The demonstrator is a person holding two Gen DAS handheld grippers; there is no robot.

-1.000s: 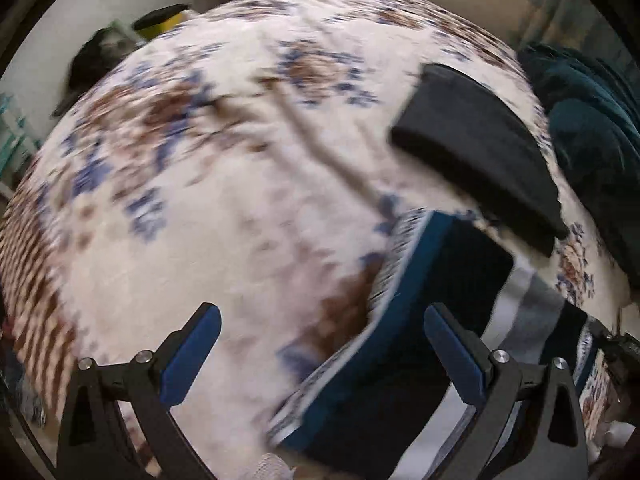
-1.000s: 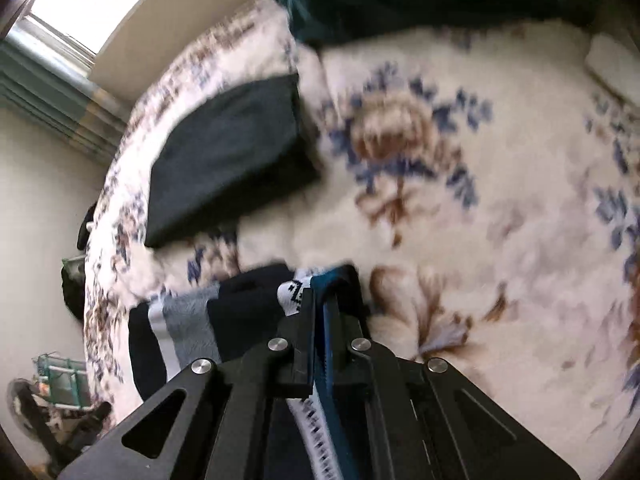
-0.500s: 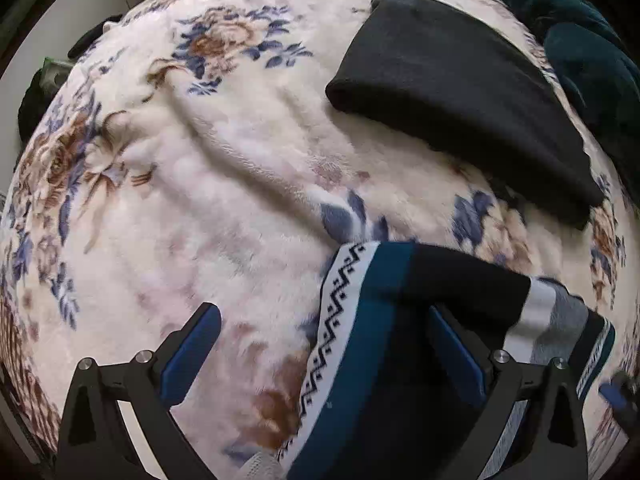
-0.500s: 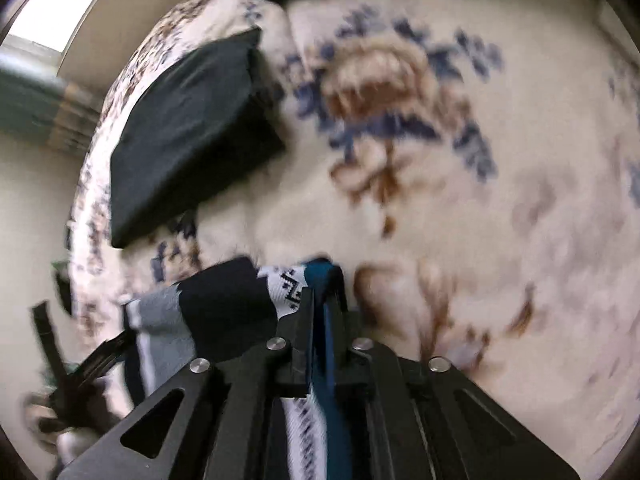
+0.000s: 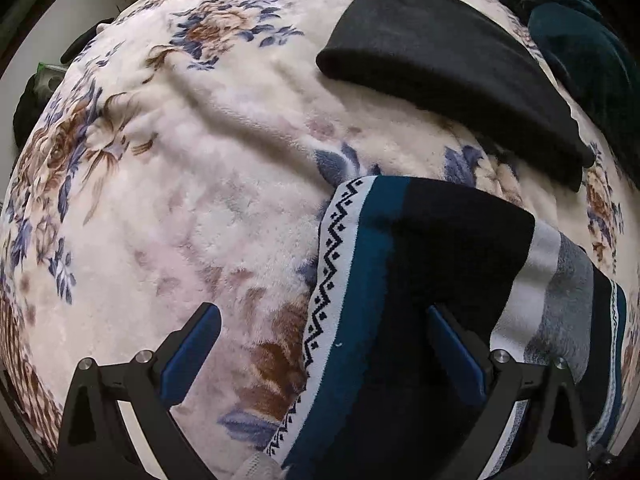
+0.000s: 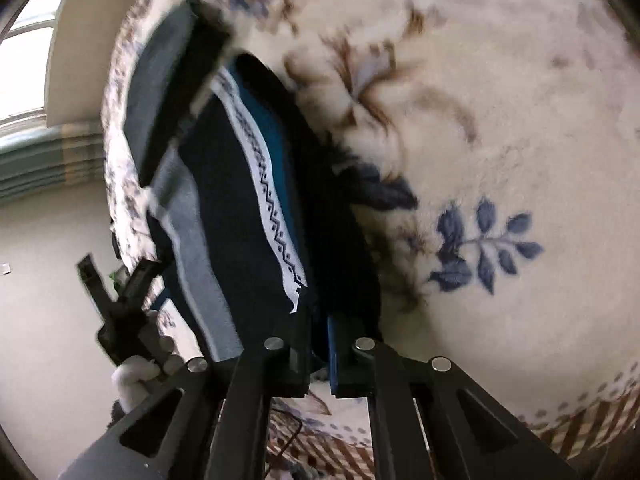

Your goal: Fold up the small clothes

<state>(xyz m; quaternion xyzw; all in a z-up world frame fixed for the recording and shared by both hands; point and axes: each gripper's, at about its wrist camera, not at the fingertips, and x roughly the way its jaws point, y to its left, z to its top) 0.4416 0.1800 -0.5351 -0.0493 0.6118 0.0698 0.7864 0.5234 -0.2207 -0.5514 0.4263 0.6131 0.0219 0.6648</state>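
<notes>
A striped knit garment (image 5: 440, 248), black, teal, grey and white with a zigzag band, lies on the floral blanket (image 5: 180, 200). My left gripper (image 5: 320, 320) hangs open just above it; the zigzag edge runs between the fingers and the right finger (image 5: 452, 340) is over the black part. In the right wrist view the same garment (image 6: 224, 200) stretches away to the upper left. My right gripper (image 6: 320, 320) has its jaws closing, nearly together, on the garment's near hem. The left gripper (image 6: 120, 300) shows there too, in a white-gloved hand (image 6: 132, 376).
A folded black garment (image 5: 440, 60) lies just beyond the striped one, blurred in the right wrist view (image 6: 168, 92). A dark teal blanket (image 5: 580, 48) is heaped at the far right. The bed's edge, a wall and a window (image 6: 24, 60) are to the left.
My left gripper has sunk closer over the striped garment. My right gripper has rolled and swung aside with the hem, so the garment now stretches away and the left gripper has come into its view.
</notes>
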